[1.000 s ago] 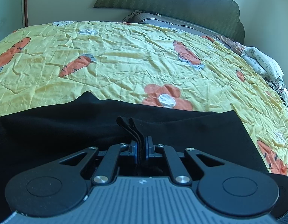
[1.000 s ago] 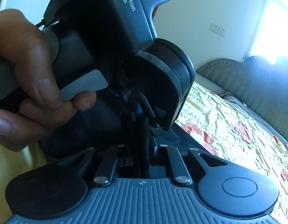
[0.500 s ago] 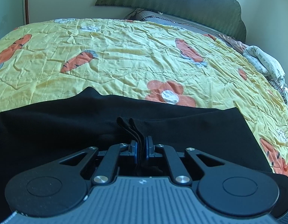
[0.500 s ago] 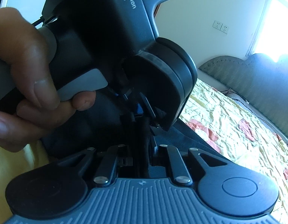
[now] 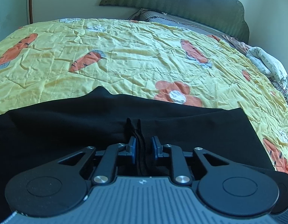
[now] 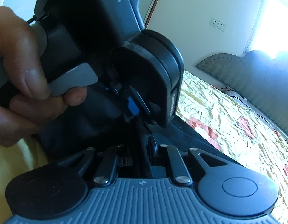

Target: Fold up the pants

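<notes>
Black pants (image 5: pixel 72 130) lie spread across the near part of the yellow bedspread (image 5: pixel 136 59). My left gripper (image 5: pixel 143 146) sits low over them; its blue pads stand apart with a bunched ridge of black fabric loose between them. In the right wrist view my right gripper (image 6: pixel 142 149) has dark pants fabric (image 6: pixel 190 140) running between its fingers; its jaws look slightly parted. The left gripper body (image 6: pixel 99 43), held by a hand (image 6: pixel 18 71), fills the view just ahead of it.
A padded headboard (image 5: pixel 181 1) stands at the far end of the bed. A dark pillow (image 5: pixel 162 17) lies under it. A white bundle of cloth (image 5: pixel 265 63) lies at the bed's right edge. A bright window (image 6: pixel 274 22) is at the right.
My left gripper's pads have parted from the pinched fabric, which now stands loose between them. My right gripper's fingers have also opened a little. Both grippers stayed nearly in place.
</notes>
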### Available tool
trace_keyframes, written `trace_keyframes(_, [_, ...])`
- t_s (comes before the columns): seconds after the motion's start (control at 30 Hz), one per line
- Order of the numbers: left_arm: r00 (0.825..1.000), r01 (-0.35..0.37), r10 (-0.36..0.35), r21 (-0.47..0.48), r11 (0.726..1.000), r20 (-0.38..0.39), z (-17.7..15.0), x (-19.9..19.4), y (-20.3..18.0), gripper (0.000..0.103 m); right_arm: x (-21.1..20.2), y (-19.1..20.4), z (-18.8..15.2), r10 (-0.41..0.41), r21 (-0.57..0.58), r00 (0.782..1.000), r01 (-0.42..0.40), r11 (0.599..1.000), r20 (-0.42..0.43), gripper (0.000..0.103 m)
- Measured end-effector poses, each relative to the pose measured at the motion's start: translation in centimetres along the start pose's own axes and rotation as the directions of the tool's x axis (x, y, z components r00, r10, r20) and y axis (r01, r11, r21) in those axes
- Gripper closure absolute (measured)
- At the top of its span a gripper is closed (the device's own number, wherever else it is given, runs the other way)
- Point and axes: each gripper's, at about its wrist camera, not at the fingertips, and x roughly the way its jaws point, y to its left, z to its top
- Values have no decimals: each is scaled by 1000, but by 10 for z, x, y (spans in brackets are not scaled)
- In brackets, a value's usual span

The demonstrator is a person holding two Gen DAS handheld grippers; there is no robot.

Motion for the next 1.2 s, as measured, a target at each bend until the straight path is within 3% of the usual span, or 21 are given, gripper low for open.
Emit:
trace_keyframes(0.1, [1000,-29,28,13,1000,11,-1,-6,3,70,-1,2,1,-10,-3,1000,10,1000,1,91])
trace_keyframes(0.2, [995,-93,92,29,995,35,-3,-13,9,71,-1,6,0,-19,2,1000,19,1000,9,90])
trace_keyframes(0.43, [991,-132,133,-28,991,25,-5,-23,38,71,-9,16,0,-31,-3,999,31,1000,11,86])
trace_keyframes(0.6, [988,-147,149,-68,987,29,-8,-32,54,68,-9,25,0,-46,-14,998,47,999,35,64])
trace_keyframes(0.8, [985,-165,170,-109,980,42,-14,-50,74,58,-17,37,5,-32,-36,999,33,999,34,60])
trace_keyframes(0.87, [980,-187,194,-135,973,43,-18,-61,87,48,-27,44,11,-19,-58,998,23,998,57,60])
trace_keyframes(1.03, [968,-221,244,-241,945,67,-29,-105,126,35,-43,73,31,13,-182,995,5,983,94,60])
trace_keyframes(1.2, [954,-255,292,-327,910,67,-40,-142,162,31,-57,106,46,114,-261,984,-76,962,134,60])
